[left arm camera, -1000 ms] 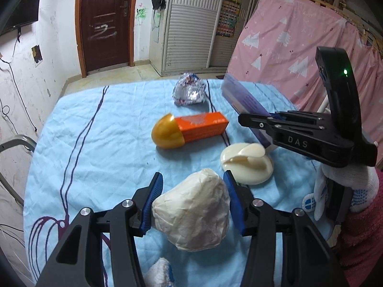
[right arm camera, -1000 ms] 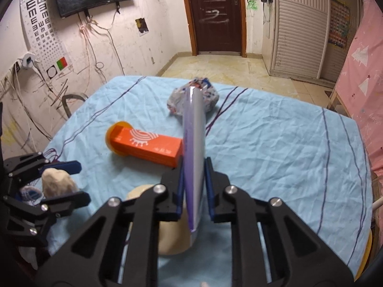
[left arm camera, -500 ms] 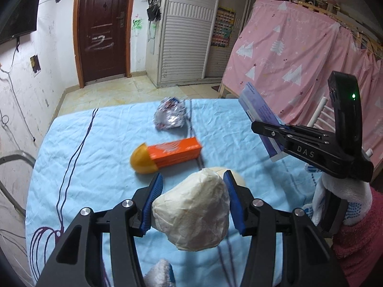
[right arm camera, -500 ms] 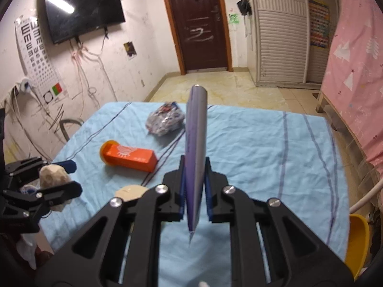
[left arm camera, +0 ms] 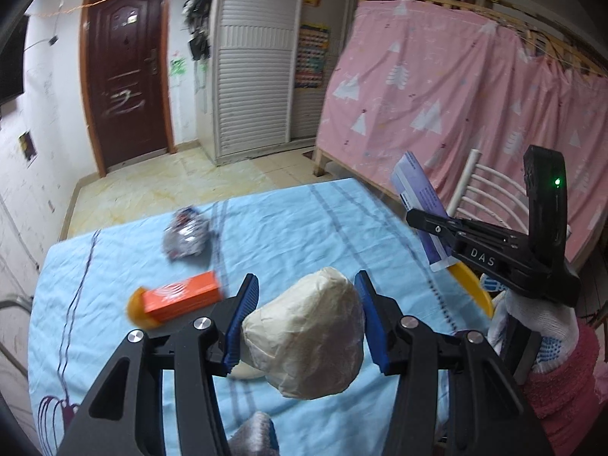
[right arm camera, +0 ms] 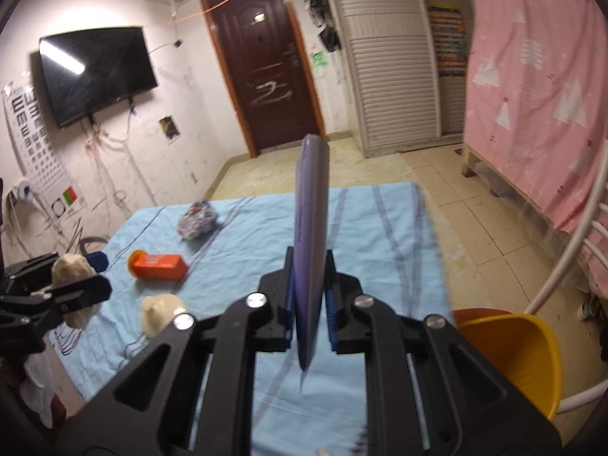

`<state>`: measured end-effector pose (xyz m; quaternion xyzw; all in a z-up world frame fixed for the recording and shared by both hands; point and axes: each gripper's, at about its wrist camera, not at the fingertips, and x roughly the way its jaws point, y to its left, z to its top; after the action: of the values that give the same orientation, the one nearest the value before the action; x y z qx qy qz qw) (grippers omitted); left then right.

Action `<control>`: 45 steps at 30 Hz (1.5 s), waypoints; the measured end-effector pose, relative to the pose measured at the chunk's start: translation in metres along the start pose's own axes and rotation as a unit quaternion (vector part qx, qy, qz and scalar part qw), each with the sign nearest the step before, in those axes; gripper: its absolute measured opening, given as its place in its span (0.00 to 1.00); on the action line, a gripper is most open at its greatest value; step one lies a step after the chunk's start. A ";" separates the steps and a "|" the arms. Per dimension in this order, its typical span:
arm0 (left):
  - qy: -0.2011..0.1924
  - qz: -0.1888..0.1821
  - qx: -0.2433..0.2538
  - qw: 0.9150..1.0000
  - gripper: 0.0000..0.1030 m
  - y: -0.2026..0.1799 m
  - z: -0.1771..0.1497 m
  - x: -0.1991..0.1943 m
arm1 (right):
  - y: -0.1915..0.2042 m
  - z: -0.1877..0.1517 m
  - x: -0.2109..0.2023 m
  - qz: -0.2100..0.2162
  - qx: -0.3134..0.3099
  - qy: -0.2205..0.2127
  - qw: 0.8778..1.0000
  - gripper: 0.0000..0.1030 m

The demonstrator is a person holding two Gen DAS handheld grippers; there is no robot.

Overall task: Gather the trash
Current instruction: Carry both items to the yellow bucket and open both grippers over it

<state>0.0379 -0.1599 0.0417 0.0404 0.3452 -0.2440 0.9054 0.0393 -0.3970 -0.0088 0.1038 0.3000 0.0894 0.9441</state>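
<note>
A crumpled paper ball (left arm camera: 307, 332) is squeezed in the left gripper (left arm camera: 306, 317), above the blue tablecloth (left arm camera: 285, 228). A flat purple box (right arm camera: 311, 243) is pinched in the right gripper (right arm camera: 309, 302). Both are probably being carried to the yellow bin (right arm camera: 520, 349); next they should be dropped in. "DAS" is printed on the right gripper.

The white letters "DAS" stand on the black side of the right gripper (left arm camera: 431, 224), and big letter E shapes (turned different ways) fill the eye chart (right arm camera: 28, 129) on the wall, while the writing on the orange box (left arm camera: 182, 294) and purple packet (left arm camera: 418, 193) is too blurry to read.
</note>
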 end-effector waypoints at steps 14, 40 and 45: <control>-0.003 -0.053 0.067 0.996 0.42 -0.100 0.029 0.031 | -0.100 -0.030 -0.046 -0.061 0.079 -0.027 0.995 0.12; 0.025 -0.113 0.115 0.987 0.42 -0.233 0.053 0.116 | -0.200 -0.078 -0.054 -0.100 0.183 -0.023 0.978 0.43; 0.055 -0.117 0.105 0.986 0.49 -0.244 0.053 0.133 | -0.211 -0.082 -0.059 -0.104 0.197 -0.031 0.974 0.43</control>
<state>0.0404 -0.4421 0.0198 0.1076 0.3692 -0.3800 0.8413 -0.0341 -0.6024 -0.0946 0.2589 0.2918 -0.0732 0.9178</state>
